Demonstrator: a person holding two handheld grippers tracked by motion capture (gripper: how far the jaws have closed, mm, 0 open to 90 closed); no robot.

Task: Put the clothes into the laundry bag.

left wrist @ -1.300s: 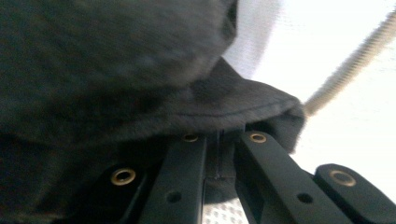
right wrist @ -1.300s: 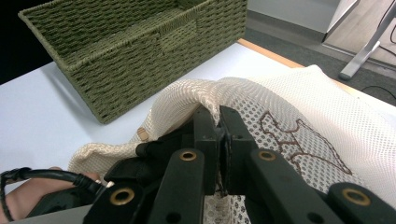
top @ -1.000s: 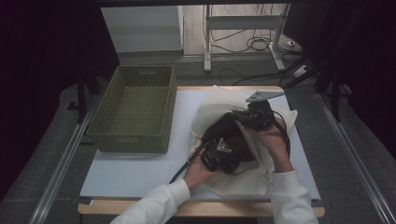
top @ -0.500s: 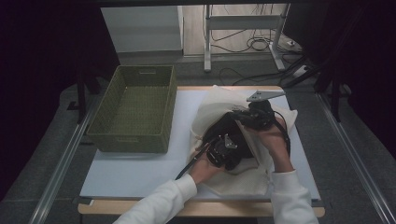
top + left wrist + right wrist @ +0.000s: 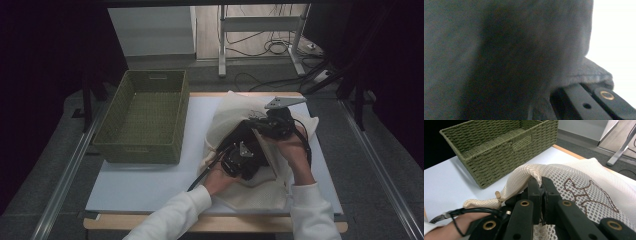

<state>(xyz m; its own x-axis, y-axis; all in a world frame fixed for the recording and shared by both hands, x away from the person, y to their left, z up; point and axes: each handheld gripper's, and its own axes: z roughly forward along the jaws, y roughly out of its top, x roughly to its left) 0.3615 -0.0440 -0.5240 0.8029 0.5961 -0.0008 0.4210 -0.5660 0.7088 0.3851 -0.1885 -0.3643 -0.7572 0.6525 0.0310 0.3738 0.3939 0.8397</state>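
A cream mesh bag (image 5: pixel 240 112) lies on the right half of the white desk (image 5: pixel 150 180), well apart from the green wicker basket (image 5: pixel 142 117) that stands at the left. Both hands work at the bag's mouth. The right gripper (image 5: pixel 541 185) has its jaws closed on the bag's rim, pinching the mesh edge and holding it lifted; brown stitched lettering (image 5: pixel 586 195) shows on the fabric just beside the jaws. In the high view this gripper (image 5: pixel 272 125) sits over the bag's far side, its grey plate (image 5: pixel 285 101) on top. The left gripper (image 5: pixel 242 157) is pushed into the bag's opening, just below the right one, the left hand (image 5: pixel 217 177) behind it and its cable trailing toward the desk's near edge. In the left gripper view its jaws stand closed on a dark grey cloth (image 5: pixel 511 55), soft and thick, whose folded edge rests on the jaw at the lower right.
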